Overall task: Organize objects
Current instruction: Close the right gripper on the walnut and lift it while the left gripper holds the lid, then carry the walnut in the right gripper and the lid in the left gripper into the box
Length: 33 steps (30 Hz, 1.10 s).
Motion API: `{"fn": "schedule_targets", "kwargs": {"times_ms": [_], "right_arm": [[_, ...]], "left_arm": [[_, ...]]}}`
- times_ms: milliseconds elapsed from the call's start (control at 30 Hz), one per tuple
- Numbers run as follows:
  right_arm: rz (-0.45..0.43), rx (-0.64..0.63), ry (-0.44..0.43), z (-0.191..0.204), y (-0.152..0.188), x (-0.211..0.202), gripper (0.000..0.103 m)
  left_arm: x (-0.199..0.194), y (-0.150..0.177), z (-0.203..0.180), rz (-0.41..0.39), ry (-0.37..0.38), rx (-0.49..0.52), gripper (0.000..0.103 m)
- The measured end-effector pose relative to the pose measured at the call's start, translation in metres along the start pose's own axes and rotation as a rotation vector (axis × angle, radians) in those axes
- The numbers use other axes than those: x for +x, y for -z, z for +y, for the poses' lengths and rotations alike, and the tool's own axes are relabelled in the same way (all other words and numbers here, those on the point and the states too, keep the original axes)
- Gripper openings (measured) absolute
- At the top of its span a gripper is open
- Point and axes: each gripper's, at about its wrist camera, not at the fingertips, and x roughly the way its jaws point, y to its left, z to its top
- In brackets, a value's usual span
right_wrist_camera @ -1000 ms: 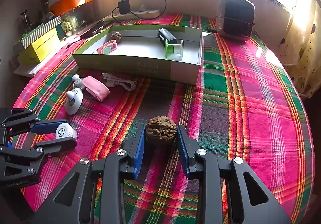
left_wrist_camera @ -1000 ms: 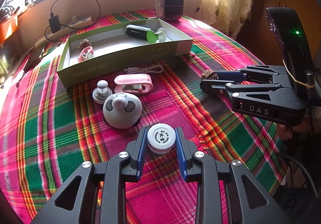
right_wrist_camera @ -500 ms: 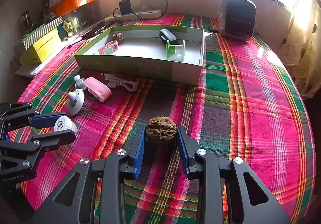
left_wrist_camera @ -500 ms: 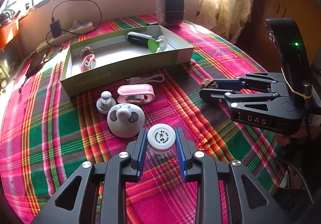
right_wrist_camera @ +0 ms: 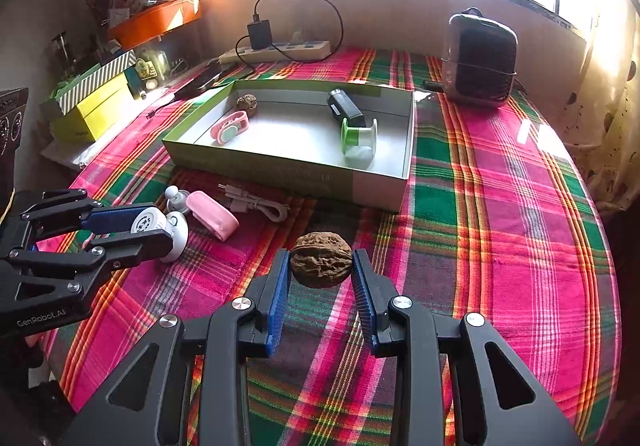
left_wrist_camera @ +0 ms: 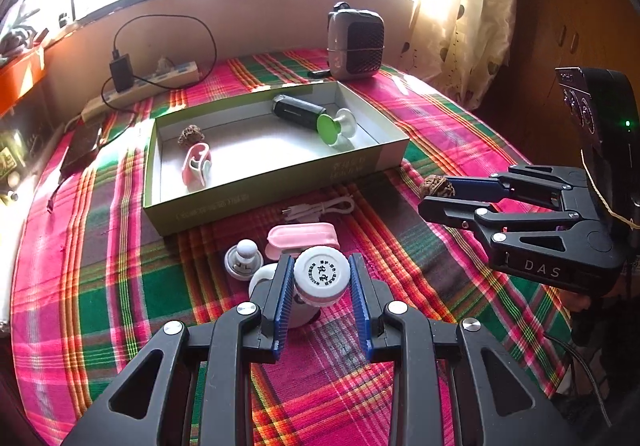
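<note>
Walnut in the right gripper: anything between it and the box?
Only bare plaid cloth between the walnut in the right gripper and the box; the white cable lies off to the left. Right wrist view.

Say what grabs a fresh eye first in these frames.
Probably the loud pink-and-green plaid tablecloth, then the two black grippers above it: the left gripper clamps a small round white jar, the right gripper a wrinkled brown walnut. Behind them lies a shallow open green cardboard box, already holding a few items.
</note>
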Motion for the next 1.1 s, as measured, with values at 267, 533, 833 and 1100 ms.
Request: {"fn": "schedule_targets", "kwargs": {"times_ms": [267, 533, 833, 1100], "right_arm": [[-0.012, -0.011, -0.008, 0.001, -0.019, 0.005, 0.032], [-0.012, -0.017, -0.018, -0.002, -0.037, 0.015, 0.032], [-0.01, -0.032, -0.034, 0.0, -0.058, 0.032, 0.032], [0.0, -0.034, -0.052, -0.002, -0.075, 0.05, 0.032]], "left_arm": [[0.005, -0.021, 0.014, -0.013, -0.011, -0.007, 0.025], [0.016, -0.045, 0.031, -0.023, -0.019, -0.019, 0.025], [0.038, -0.068, 0.052, -0.008, -0.027, -0.048, 0.025], [0.058, -0.086, 0.065, 0.005, -0.035, -0.058, 0.025]]}}
